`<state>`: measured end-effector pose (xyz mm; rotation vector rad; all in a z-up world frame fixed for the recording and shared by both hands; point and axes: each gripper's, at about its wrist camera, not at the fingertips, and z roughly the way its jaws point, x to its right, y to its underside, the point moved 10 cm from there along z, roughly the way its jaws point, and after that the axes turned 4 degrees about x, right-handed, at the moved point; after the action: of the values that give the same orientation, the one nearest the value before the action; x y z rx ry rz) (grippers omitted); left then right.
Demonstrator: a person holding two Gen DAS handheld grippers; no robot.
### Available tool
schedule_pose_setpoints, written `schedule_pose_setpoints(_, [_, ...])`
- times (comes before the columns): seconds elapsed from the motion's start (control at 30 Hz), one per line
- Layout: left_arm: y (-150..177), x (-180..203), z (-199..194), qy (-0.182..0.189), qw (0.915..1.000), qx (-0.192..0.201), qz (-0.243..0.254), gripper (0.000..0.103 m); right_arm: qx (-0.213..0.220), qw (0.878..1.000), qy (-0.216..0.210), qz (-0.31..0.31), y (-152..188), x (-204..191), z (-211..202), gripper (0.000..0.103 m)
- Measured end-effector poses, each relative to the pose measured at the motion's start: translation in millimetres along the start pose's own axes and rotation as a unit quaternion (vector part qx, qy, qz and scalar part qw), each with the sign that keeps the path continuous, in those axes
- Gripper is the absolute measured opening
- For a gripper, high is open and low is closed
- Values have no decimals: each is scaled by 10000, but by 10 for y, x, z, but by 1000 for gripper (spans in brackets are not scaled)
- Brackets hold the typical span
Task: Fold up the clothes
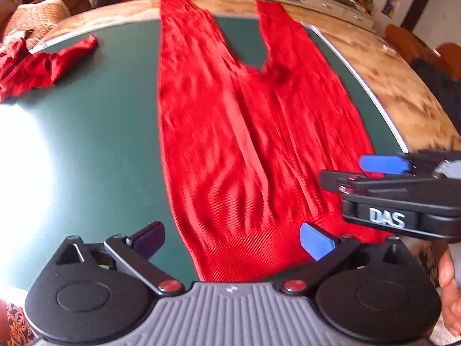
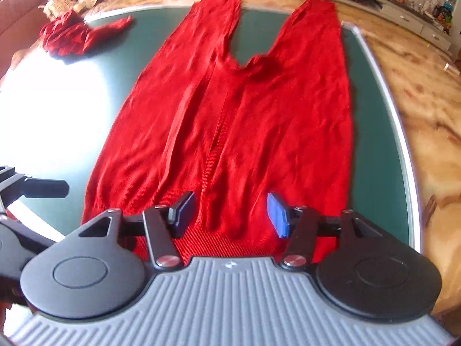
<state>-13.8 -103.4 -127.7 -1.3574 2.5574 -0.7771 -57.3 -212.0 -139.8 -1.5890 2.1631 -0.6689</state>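
Red ribbed trousers [image 1: 245, 144] lie flat on the green table top [image 1: 100, 121], waistband near me and both legs running away to the far edge. They also show in the right wrist view [image 2: 230, 121]. My left gripper [image 1: 233, 239] is open and empty, just above the waistband's left part. My right gripper [image 2: 232, 213] is open and empty over the waistband's middle. It shows from the side in the left wrist view [image 1: 345, 170], at the trousers' right edge.
A second crumpled red garment [image 1: 37, 66] lies at the table's far left, also in the right wrist view [image 2: 75, 36]. The green top has a metal rim [image 1: 360, 86] with a wooden border [image 1: 389, 72] outside it. Sofas and shelves stand beyond.
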Motion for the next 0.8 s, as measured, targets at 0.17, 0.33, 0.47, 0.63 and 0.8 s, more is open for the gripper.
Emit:
schedule_pose_setpoints(0.17, [-928, -344, 91, -416, 9988, 153, -191, 103, 321, 9991, 277, 46, -877, 258, 44, 90])
schedule_pose_setpoints(0.33, [-1920, -743, 440, -901, 9949, 113, -448, 103, 656, 9945, 791, 197, -1832, 583, 323, 91])
schedule_pose_setpoints(0.47, [-2606, -965, 823, -1212, 9909, 287, -516, 103, 900, 9897, 1019, 454, -2485, 848, 695, 91])
schedule_pose_setpoints(0.63, [-3222, -1090, 1363, -1345, 9886, 407, -546, 103, 1102, 9841, 1194, 719, -3046, 1155, 1214, 91])
schedule_pose_setpoints(0.8, [-3620, -1121, 1813, -1363, 9881, 422, -573, 103, 1189, 9803, 1458, 605, -3382, 1295, 1644, 91])
